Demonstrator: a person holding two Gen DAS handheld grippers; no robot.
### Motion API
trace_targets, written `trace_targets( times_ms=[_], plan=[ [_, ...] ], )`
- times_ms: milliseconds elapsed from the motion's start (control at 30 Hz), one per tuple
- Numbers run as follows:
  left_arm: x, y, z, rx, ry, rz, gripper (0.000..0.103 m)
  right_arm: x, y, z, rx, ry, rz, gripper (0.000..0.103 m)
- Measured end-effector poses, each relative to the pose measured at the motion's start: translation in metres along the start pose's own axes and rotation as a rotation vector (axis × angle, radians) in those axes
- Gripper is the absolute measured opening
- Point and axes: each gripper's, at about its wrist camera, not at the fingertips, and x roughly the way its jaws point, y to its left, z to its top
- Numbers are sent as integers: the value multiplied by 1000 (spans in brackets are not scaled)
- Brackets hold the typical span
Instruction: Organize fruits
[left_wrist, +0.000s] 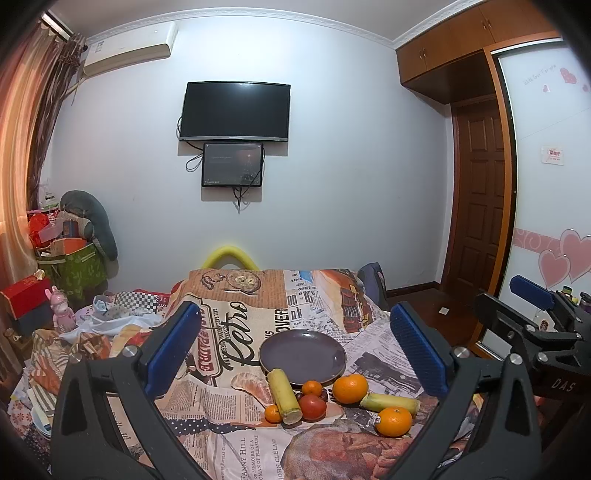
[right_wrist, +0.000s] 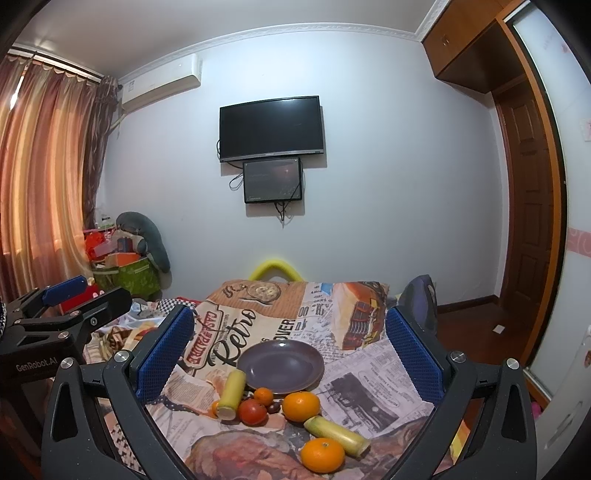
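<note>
Nearest in each wrist view are the blue-padded fingers of the two tools: the left hand-held gripper (left_wrist: 291, 347) stands wide apart with nothing between its pads, and the right hand-held gripper (right_wrist: 290, 354) is spread just as wide and holds nothing. Both hang above a surface covered by a newspaper-print cloth (right_wrist: 369, 373); whether a bed or a table lies under it cannot be told. Closest on the cloth lies an orange with a small sticker (left_wrist: 393, 421), just beside a pale yellow-green stalk piece (left_wrist: 389, 402) lying on its side. Next to that stalk's far end sits a larger orange (left_wrist: 350, 388). To the left come a red tomato (left_wrist: 312, 407), a small tangerine (left_wrist: 273, 414) and a second stalk piece (left_wrist: 283, 397), which lies tilted with its far end at the rim of the plate. Another small tangerine (left_wrist: 312, 388) and some dark small fruits (left_wrist: 323, 395) lie between the tomato and the plate. The purple plate (left_wrist: 302, 356) sits just behind the fruit with nothing on it. Further back, a dark television (left_wrist: 234, 111) hangs on the wall above a smaller screen (left_wrist: 232, 164), with curtains (right_wrist: 40, 177) at the left.
</note>
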Motion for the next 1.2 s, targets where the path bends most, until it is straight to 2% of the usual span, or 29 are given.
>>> trace_targets(
  times_ms=[833, 1067, 1200],
  plan=[
    [0, 2, -3, 0, 2, -5, 103, 2, 1, -4, 1, 8, -1, 103],
    [9, 4, -7, -5, 21, -16, 103, 11, -1, -14, 1, 52, -31, 103],
    [19, 8, -11, -14, 40, -23, 103, 22, -11, -22, 21, 113, -60, 103]
  ],
)
